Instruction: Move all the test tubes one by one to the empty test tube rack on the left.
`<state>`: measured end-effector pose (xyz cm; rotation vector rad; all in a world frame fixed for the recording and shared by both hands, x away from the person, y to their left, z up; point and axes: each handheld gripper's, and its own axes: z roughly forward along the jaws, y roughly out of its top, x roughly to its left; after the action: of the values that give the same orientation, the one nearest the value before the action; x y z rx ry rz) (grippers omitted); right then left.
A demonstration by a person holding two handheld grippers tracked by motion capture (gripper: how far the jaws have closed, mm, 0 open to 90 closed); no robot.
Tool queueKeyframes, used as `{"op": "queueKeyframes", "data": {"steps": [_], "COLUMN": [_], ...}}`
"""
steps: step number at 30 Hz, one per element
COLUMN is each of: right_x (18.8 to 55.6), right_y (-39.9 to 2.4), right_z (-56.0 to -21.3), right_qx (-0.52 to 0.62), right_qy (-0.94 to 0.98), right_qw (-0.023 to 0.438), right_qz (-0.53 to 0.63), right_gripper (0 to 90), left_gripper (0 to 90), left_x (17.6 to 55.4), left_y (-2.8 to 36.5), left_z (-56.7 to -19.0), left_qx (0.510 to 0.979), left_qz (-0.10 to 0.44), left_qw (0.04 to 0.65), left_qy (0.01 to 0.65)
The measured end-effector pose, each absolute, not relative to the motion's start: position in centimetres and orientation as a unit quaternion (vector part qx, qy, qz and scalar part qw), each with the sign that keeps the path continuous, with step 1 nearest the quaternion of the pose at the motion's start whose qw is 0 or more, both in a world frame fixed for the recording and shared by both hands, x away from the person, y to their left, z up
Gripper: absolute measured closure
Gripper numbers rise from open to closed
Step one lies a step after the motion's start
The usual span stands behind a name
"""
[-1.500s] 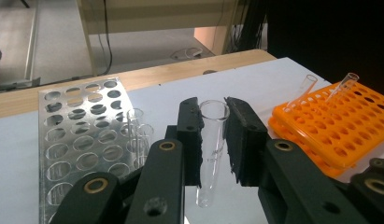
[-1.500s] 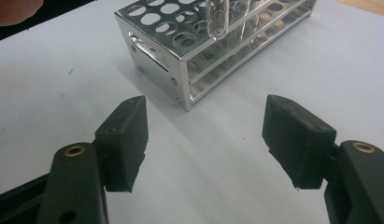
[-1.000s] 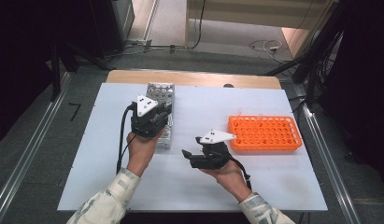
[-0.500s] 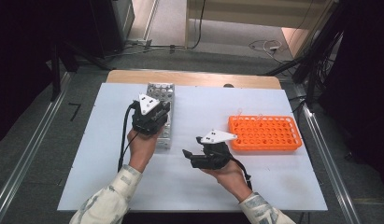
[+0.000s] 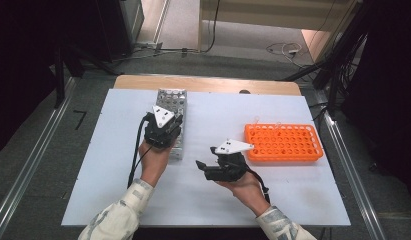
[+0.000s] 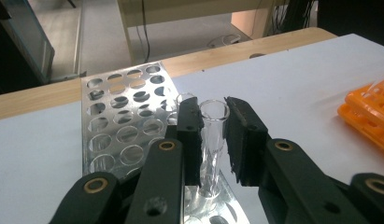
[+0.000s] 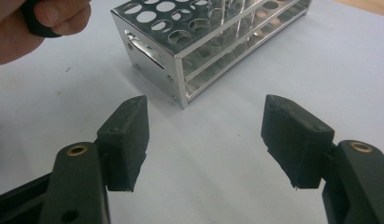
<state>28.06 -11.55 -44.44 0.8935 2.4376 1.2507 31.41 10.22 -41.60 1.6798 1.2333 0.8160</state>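
From the high view, the left gripper (image 5: 164,127) hovers over the near end of the metal rack (image 5: 171,122), while the right gripper (image 5: 205,165) lies low on the white tabletop (image 5: 118,200); the orange rack (image 5: 283,142) sits well apart near the right edge, bare room between the racks. In the left gripper view, the fingers (image 6: 189,126) clamp a clear glass tube (image 6: 212,140) standing upright over the rack's holes. In the right gripper view, the fingers (image 7: 126,135) stand wide with nothing between them, the metal rack's corner just ahead
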Motion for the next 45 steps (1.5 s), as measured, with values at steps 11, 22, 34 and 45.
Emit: {"op": "queueKeyframes", "data": {"steps": [11, 22, 34, 45], "right_x": [28.0, 27.9, 28.1, 28.5], "right_y": [-11.6, -11.9, -12.9, -14.2], "right_z": [-44.4, -44.2, -44.2, -44.1], "right_qx": [0.306, 0.307, 0.319, 0.331], "right_qy": [0.84, 0.837, 0.832, 0.826], "right_qw": [0.132, 0.136, 0.143, 0.152], "right_qz": [0.429, 0.431, 0.431, 0.429], "right_gripper": [31.0, 31.0, 31.0, 31.0], "left_gripper": [74.7, 61.2, 27.2, 23.8], "left_x": [31.3, 30.7, 28.9, 27.3], "left_y": [9.9, 10.3, 11.9, 12.8], "left_z": [-42.9, -42.8, -42.4, -42.5], "left_qx": [0.682, 0.678, 0.646, 0.644], "left_qz": [0.324, 0.317, 0.291, 0.278], "left_qw": [0.424, 0.43, 0.461, 0.469], "left_qy": [0.5, 0.505, 0.534, 0.537]}}
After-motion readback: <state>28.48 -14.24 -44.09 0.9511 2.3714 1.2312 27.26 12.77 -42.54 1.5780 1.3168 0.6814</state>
